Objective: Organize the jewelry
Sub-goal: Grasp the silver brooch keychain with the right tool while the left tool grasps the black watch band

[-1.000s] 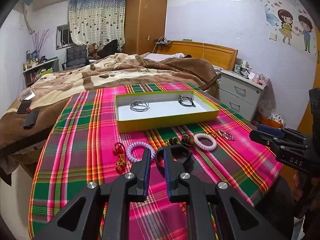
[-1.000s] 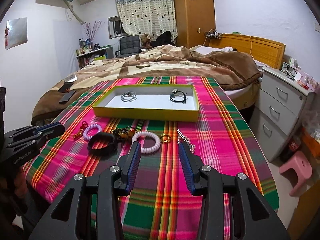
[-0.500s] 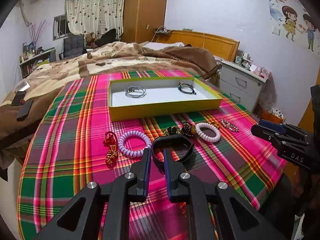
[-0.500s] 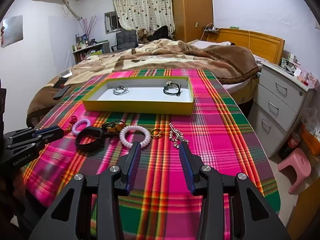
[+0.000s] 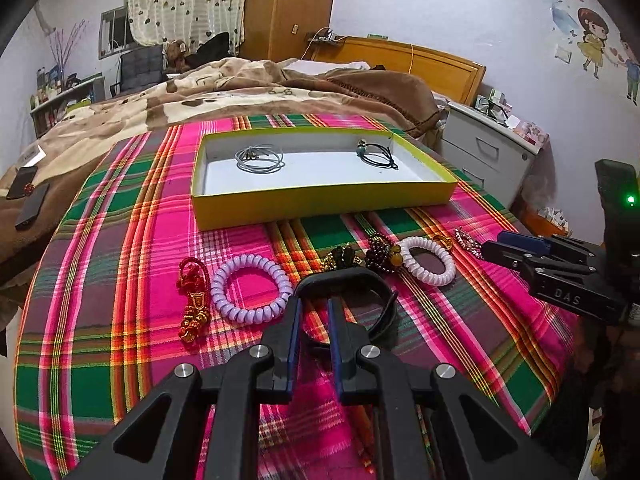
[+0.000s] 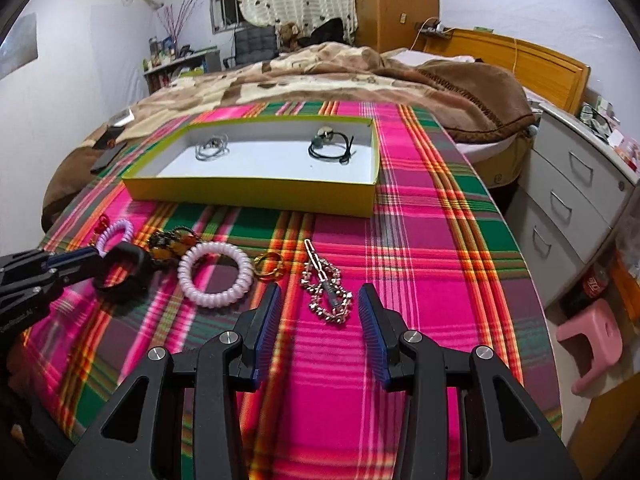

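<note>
Jewelry laid in a loose row on a pink, green and orange plaid tablecloth [image 6: 432, 240], in front of a shallow yellow cardboard tray [image 5: 320, 202].

Tray holds a grey wire bangle [image 5: 259, 157] and a black cord bracelet [image 5: 375, 153]. Left gripper [image 5: 313, 308], jaws narrowly parted, straddles the rim of a black band bracelet [image 5: 340, 278] (whether the pads touch it is unclear). Right gripper [image 6: 319, 296], jaws wide apart and empty, flanks a silver chain bracelet [image 6: 326, 286]. Lilac coil hair tie [image 5: 250, 289] and white coil hair tie [image 6: 216, 274] lie nearby.
</note>
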